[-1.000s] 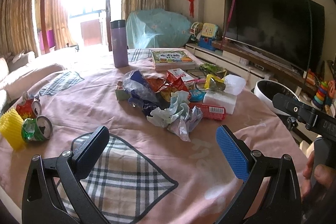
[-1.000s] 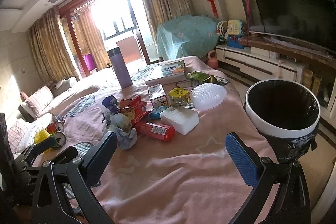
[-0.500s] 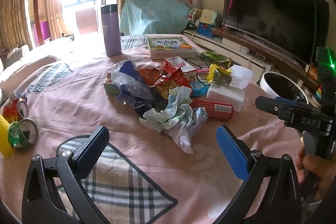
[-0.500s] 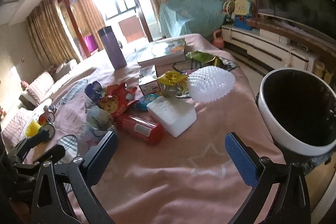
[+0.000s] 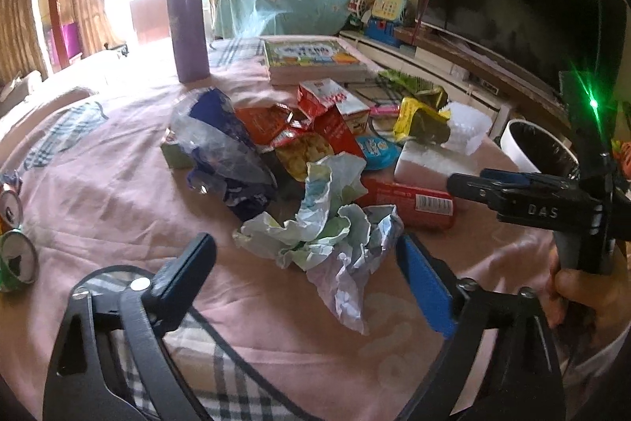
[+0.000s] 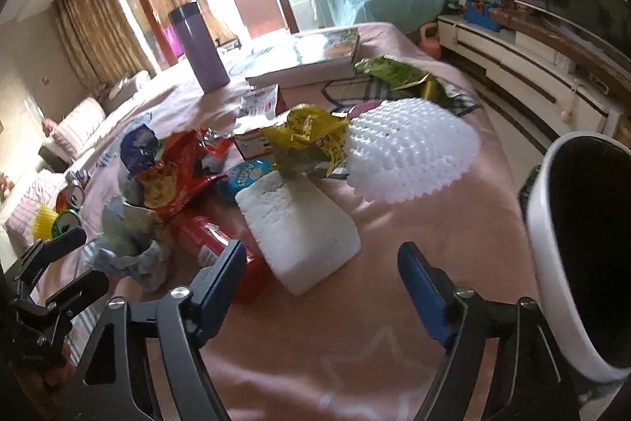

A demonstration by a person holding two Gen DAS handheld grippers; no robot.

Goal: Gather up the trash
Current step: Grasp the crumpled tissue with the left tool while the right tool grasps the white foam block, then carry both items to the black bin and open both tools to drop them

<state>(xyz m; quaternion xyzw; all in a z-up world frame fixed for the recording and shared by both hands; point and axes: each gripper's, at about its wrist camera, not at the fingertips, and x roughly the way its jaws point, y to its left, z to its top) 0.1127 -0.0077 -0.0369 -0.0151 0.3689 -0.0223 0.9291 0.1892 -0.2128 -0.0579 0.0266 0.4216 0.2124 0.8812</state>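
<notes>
Both reaching in, spread and empty: left hand-held gripper (image 5: 305, 265) nearing crumpled paper (image 5: 315, 235), right hand-held gripper (image 6: 321, 275) nearing white foam block (image 6: 299, 227); next, each needs closing on its piece.

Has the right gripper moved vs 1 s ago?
Yes. The right gripper has pushed forward toward the trash pile: the white foam block now sits just ahead of its open fingers, nearer than before.

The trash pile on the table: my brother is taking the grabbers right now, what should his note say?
Left gripper: jaws open, empty, either side of the crumpled paper wad.
Right gripper: jaws open, empty, at the white foam block.
Wrappers, red packet, white foam net and cans all lie on the pink tablecloth.
White trash bin stands at the table's right edge.
Done: nothing grabbed yet. Left: all of it.
</notes>
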